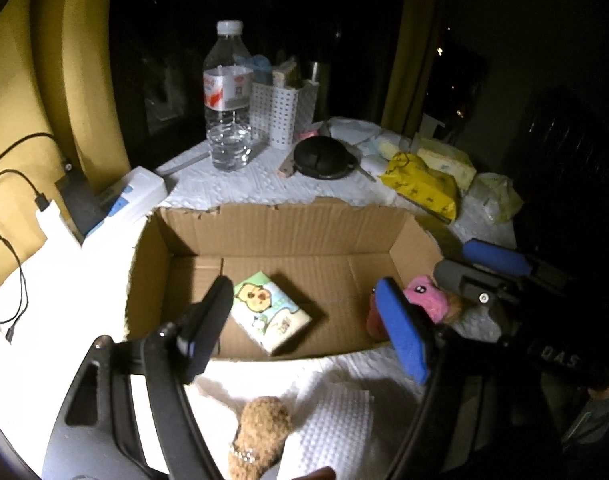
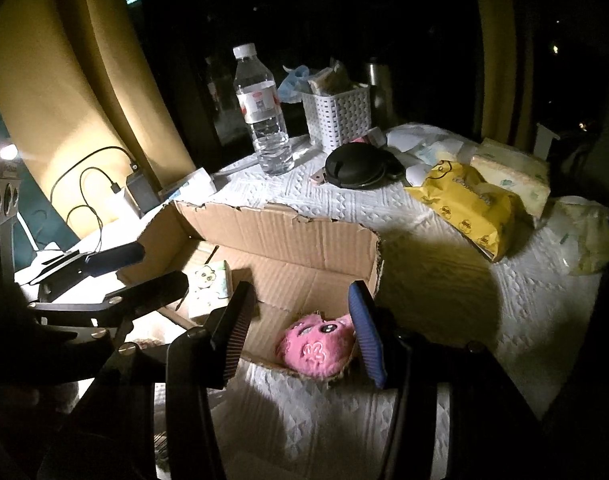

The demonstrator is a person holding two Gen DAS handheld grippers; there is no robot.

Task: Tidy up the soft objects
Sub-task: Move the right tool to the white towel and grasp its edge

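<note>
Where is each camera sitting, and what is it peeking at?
Left wrist view: sits on the left gripper, looks down into the cardboard box at the tissue pack; its own open fingers show.
Right wrist view: sits on the right gripper, over the pink plush toy; its fingers show.
Both share the box, toy and water bottle.

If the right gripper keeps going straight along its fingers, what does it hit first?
Most likely the pink plush toy in the near corner of the cardboard box; it sits right between the open fingers of the right gripper. Depth is hard to judge.
</note>
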